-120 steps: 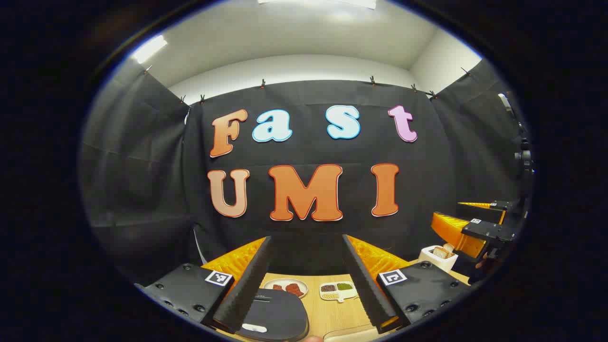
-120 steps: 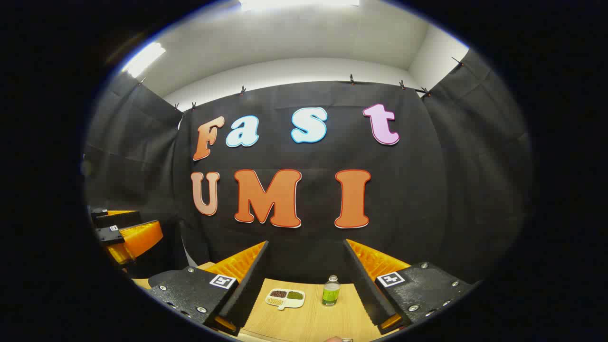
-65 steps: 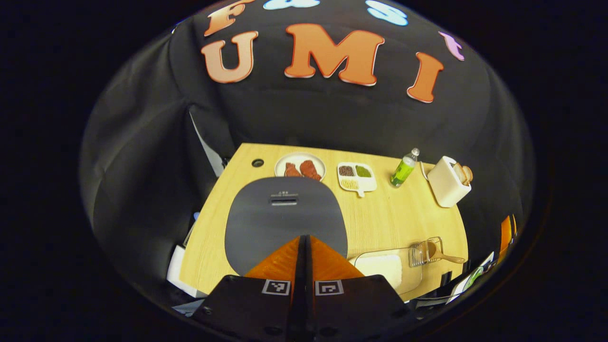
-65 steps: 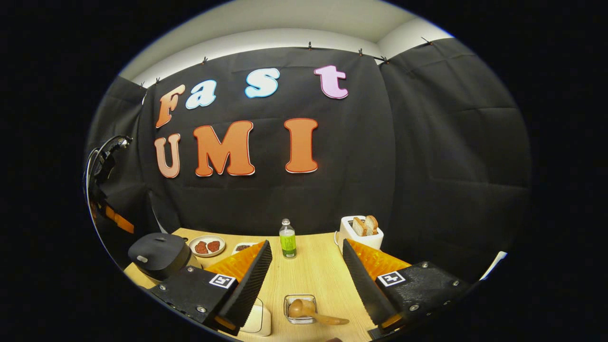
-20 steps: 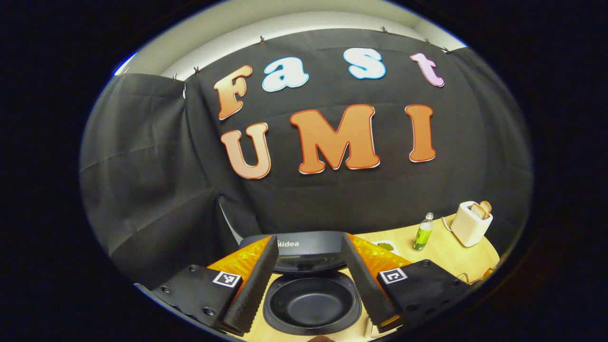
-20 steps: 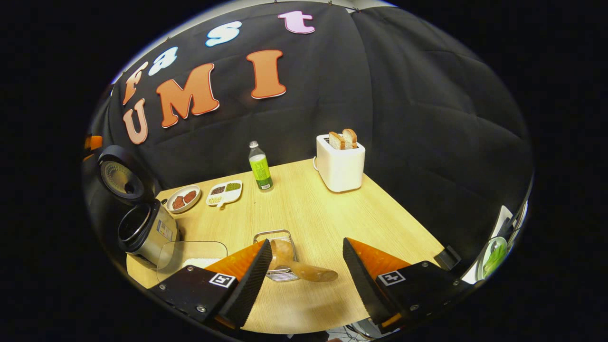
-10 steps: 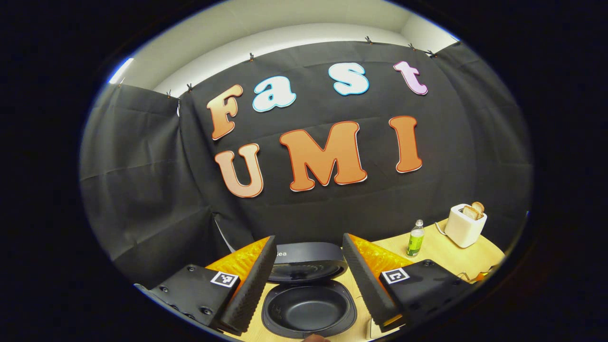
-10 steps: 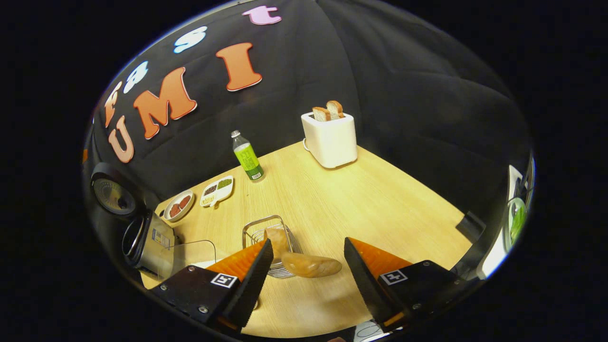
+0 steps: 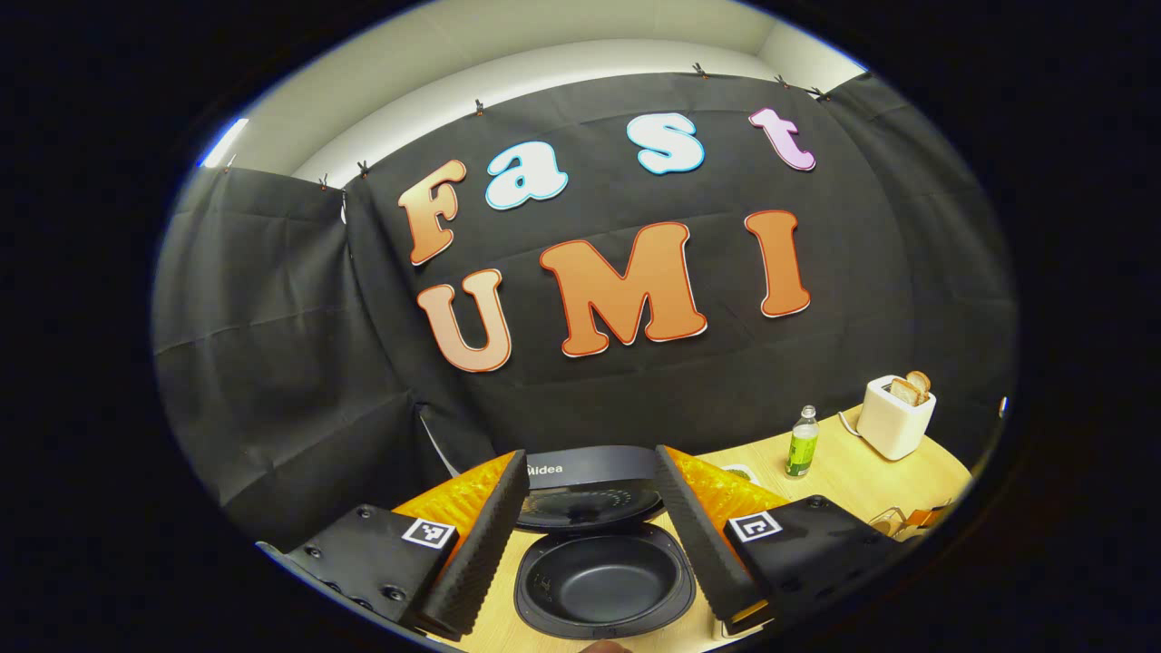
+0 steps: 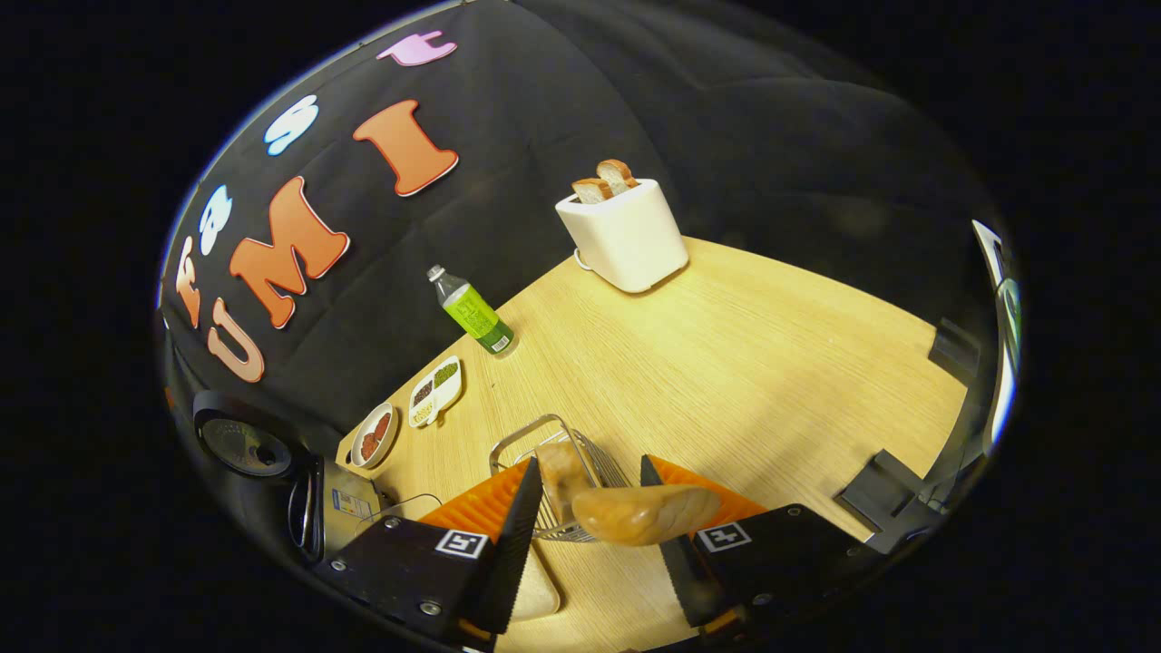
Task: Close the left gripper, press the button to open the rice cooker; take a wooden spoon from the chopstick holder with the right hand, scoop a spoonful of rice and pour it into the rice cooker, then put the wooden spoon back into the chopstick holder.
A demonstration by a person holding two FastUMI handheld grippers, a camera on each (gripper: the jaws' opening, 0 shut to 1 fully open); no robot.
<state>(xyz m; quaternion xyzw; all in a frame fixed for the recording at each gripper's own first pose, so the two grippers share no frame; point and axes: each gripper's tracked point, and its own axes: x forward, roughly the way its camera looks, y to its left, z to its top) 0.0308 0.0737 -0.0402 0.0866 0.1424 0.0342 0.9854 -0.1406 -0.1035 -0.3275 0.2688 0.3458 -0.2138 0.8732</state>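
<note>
Wooden spoon handle lies between your right gripper fingers at lower centre, jaws narrowed around it but contact unclear; its bowl sits in the wire chopstick holder. Close squarely on the handle, then lift straight out. Your left gripper hangs wide and empty over the open rice cooker, bottom centre.
</note>
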